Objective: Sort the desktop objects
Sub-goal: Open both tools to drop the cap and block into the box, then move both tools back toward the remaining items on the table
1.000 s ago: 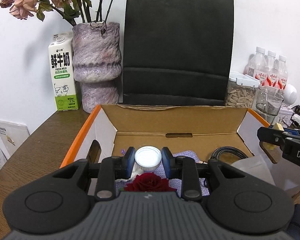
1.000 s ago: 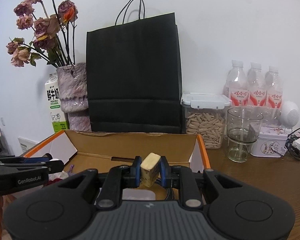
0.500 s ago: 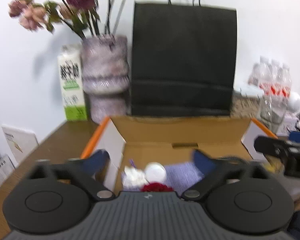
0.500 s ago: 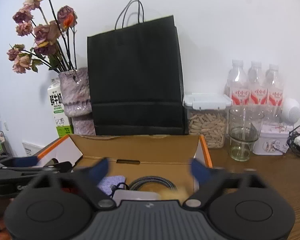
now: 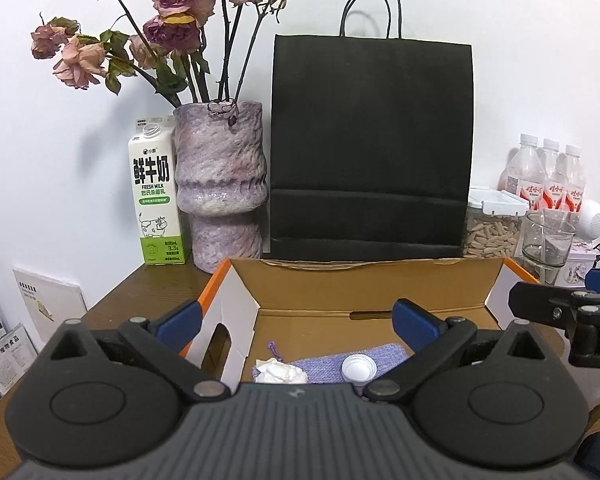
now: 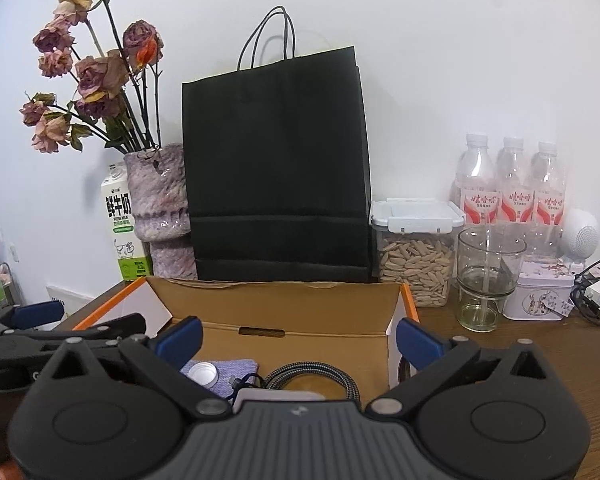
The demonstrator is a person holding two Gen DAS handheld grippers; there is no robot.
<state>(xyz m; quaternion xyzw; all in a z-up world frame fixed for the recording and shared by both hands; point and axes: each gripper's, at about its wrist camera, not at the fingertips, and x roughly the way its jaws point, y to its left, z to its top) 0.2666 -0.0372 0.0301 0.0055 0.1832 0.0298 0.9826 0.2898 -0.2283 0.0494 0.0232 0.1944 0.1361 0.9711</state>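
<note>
I hold my left claw [image 5: 296, 318] and right claw [image 6: 299, 336] spread wide over the cardboard box [image 5: 364, 286]. Both pinch nothing. The white cap [image 5: 359, 368] lies on the purple cloth [image 5: 324, 364] inside.

We record a cardboard box [image 5: 364, 284] on the desk [image 5: 148, 292], and in it a crumpled tissue [image 5: 278, 372] left of a bottle cap [image 5: 359, 368], both on a knitted cloth [image 5: 328, 362], with a coiled cable [image 6: 312, 380] to the right of the cloth. Behind the box we list, left to right, a milk carton [image 5: 156, 200], a vase [image 5: 222, 188], a paper bag [image 5: 370, 144] and a lidded container [image 6: 416, 252]. Right of the container we note a glass [image 6: 486, 280] before three bottles [image 6: 512, 184], then a tin [image 6: 538, 296].
</note>
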